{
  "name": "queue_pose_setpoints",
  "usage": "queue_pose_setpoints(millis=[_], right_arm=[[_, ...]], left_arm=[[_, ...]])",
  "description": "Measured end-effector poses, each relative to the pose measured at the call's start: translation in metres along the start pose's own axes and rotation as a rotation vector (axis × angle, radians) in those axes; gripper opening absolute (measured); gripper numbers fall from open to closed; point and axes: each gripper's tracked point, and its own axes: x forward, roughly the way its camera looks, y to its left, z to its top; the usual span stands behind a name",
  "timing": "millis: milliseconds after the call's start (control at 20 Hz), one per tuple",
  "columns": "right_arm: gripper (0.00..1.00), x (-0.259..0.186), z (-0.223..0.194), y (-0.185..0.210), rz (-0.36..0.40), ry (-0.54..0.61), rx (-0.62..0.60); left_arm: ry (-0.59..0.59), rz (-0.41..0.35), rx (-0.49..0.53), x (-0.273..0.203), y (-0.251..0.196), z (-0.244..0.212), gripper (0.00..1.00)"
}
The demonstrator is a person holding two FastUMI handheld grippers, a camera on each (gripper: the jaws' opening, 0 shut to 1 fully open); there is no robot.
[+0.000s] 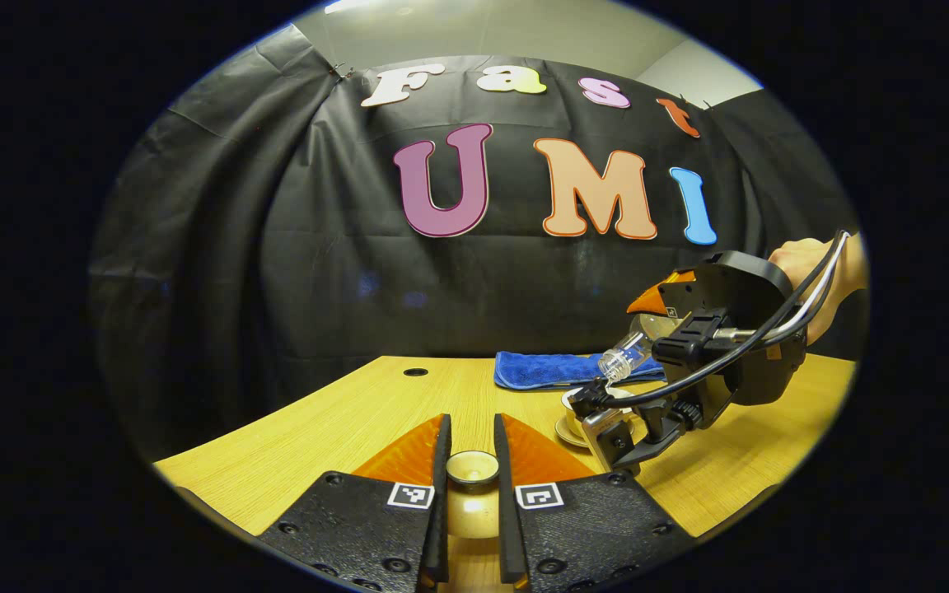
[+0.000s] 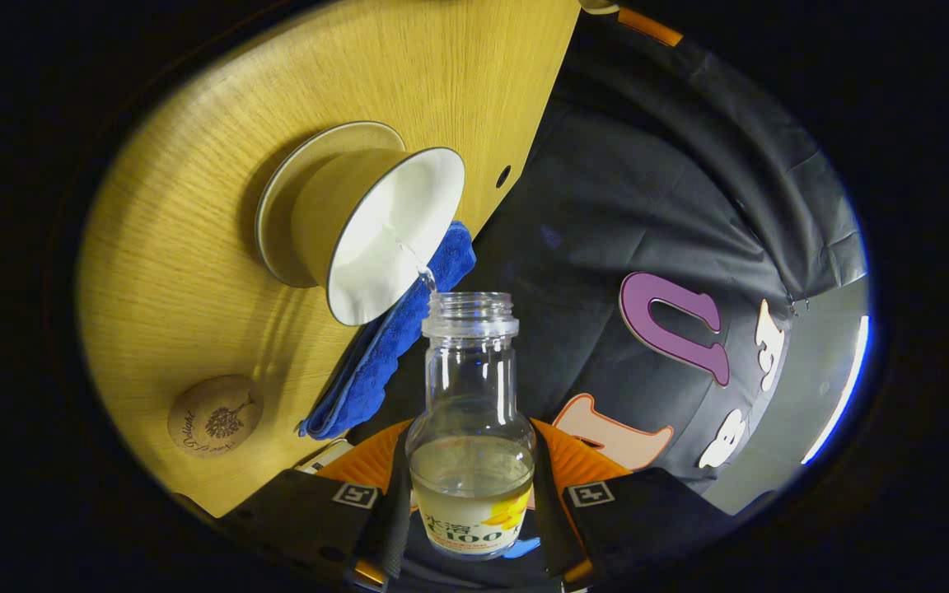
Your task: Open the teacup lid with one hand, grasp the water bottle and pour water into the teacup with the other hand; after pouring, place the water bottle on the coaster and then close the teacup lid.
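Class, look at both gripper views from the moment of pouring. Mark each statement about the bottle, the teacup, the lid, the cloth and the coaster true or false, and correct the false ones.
1. The right gripper holds the clear glass water bottle tilted, its mouth toward the white-lined teacup. True.
2. The bottle wears its cap. False: its mouth is open and a thin stream runs into the cup.
3. The left gripper holds the round teacup lid between its fingers. True.
4. The bottle stands on the round cork coaster. False: the coaster lies bare on the wooden table.
5. The folded blue cloth covers the teacup. False: it lies on the table behind the cup.
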Motion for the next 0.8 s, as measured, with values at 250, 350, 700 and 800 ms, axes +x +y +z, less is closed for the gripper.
queue_pose_setpoints(millis=[250,350,700,800], right_arm=[[0.68,-0.0013,0.0028,-0.0028,-0.003,-0.010,-0.028],[0.68,-0.0030,0.0040,-0.0012,0.005,-0.014,-0.033],[0.68,-0.0041,0.0048,-0.0001,0.008,-0.014,-0.042],[0.68,-0.0033,0.0048,-0.0008,0.009,-0.014,-0.036]], left_arm=[[0.000,0.001,-0.001,-0.0001,0.0007,-0.0002,0.21],[0.000,0.001,-0.001,-0.0006,0.0013,-0.0003,0.22],[0.000,0.001,-0.001,0.0003,0.0010,0.0000,0.22],[0.000,0.001,-0.001,-0.0002,0.0011,0.0002,0.21]])
